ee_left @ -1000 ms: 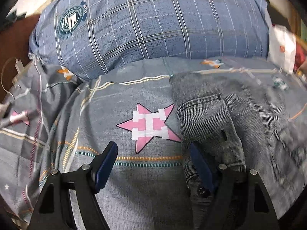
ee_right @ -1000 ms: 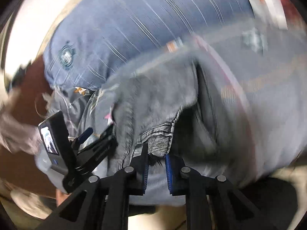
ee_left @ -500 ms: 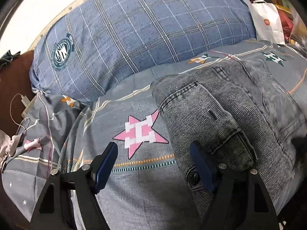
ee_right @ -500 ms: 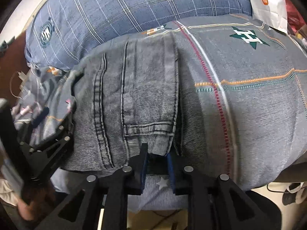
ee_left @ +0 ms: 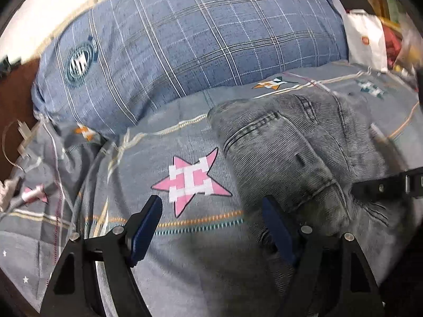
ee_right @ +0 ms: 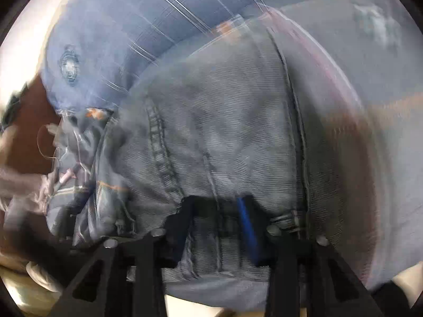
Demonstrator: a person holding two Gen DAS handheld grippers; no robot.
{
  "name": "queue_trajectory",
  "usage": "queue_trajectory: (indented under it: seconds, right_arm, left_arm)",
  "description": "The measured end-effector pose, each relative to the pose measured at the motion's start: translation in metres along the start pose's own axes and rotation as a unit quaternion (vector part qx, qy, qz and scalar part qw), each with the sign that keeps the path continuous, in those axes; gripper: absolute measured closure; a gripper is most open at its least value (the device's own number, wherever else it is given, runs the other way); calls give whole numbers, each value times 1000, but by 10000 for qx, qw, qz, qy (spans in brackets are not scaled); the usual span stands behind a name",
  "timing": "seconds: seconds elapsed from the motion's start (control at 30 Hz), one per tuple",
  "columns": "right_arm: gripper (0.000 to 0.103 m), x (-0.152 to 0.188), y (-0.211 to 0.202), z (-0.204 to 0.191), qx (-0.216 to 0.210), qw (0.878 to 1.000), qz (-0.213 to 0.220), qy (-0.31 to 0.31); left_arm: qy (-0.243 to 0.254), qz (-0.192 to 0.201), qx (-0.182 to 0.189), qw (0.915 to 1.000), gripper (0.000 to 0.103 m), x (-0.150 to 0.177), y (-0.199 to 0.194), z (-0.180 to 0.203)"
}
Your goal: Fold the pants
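The pants (ee_left: 296, 142) are spread on the bed (ee_left: 185, 264), ahead and right of the left tongs (ee_left: 211, 227); the pillow (ee_left: 190, 42) lies beyond them.

Left hand-held gripper (ee_left: 211, 222) gapes above the bedspread (ee_left: 190, 264), beside grey jeans (ee_left: 296, 142).

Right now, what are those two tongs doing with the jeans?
Left tongs open, beside jeans. Right tongs open over jeans' edge, view blurred. Jeans folded on bedspread. Pillow behind, nothing blocking.
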State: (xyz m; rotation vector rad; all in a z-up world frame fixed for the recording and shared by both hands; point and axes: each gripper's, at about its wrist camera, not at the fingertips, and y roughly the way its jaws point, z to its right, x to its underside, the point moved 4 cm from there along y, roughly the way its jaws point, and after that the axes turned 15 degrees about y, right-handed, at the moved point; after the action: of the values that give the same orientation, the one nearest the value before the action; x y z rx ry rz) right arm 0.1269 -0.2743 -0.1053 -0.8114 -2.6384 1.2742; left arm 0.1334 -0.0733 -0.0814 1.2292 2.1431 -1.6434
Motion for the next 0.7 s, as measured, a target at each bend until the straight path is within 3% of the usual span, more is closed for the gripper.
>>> queue_trajectory:
  seconds: [0.1,0.13,0.2,0.23,0.27,0.33,0.37,0.4,0.43,0.47,0.5,0.6,0.7]
  right_arm:
    - [72,-4,-11,-10,469,9987,-65,-172]
    - [70,-7,-19,-21,557,9977,110,-380]
    - [70,-18,-35,-52,373,9960,419,-695]
    - [70,-24,-39,-75,127,9945,512,-907]
    - [67,-28,-40,-92,8,9925,537,-1096]
    - [55,-39,-30,-122,-92,9864,560,-1540]
    - [46,-48,-18,-126,20,9848,534,-1650]
    - [43,-56,3,-121,373,9838,401,-1709]
    - [46,-60,28,-105,985,9786,188,-1797]
    - [62,-61,49,-90,1279,9713,120,-2004]
    - [62,-58,46,-91,1112,9671,416,-2248]
    - [62,-47,45,-109,1658,9494,533,-2614]
    - [61,-38,25,-116,1653,9482,651,-2633]
  left_arm:
    - [-733,391,22,9965,25,-2,-23,-23]
    - [-649,318,124,9973,25,-3,-20,-17]
    - [90,-165,124,9997,25,1,3,12]
    - [506,-92,-285,9983,25,5,8,26]
    - [556,67,-449,9974,25,5,4,29]
    - [543,-38,-489,9973,25,3,2,30]
    - [580,-46,-481,9971,25,2,3,30]
    - [579,-42,-469,9972,25,3,3,30]
    - [527,-49,-450,9976,25,3,3,29]
    - [495,-27,-421,9979,25,3,2,30]
    - [519,-20,-444,9977,25,1,2,30]
    - [377,161,-299,9987,26,-2,-7,21]
    - [-232,552,210,9980,25,1,-26,-6]
